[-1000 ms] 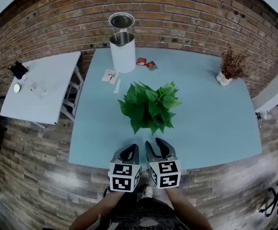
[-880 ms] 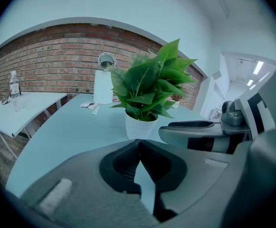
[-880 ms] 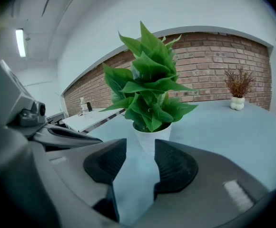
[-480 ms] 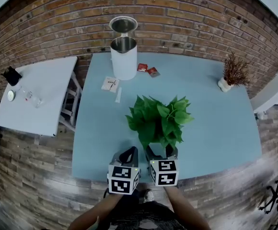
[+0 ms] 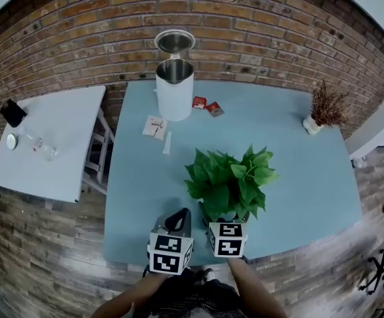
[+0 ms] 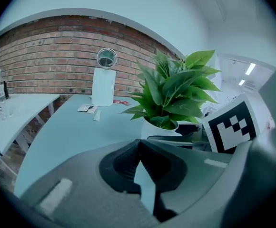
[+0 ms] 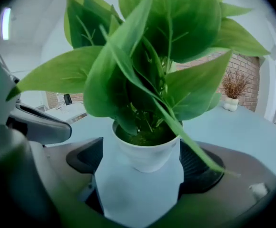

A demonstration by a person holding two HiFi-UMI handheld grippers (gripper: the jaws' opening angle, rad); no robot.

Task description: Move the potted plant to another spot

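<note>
On blue table (image 5: 298, 171) before brick wall (image 5: 278, 25): potted plant (image 5: 230, 177) toward 6 o'clock, between right gripper (image 7: 140, 156) jaws, just spread wide, unclamped. Left gripper (image 6: 139, 148) at pot's 9 o'clock, jaws together, empty.

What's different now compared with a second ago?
The right gripper has come forward and down to the potted plant; its jaws have just been opening and now straddle the white pot without pressing it. The left gripper, shut and empty, came forward alongside. The plant still stands on the table, not yet gripped.
</note>
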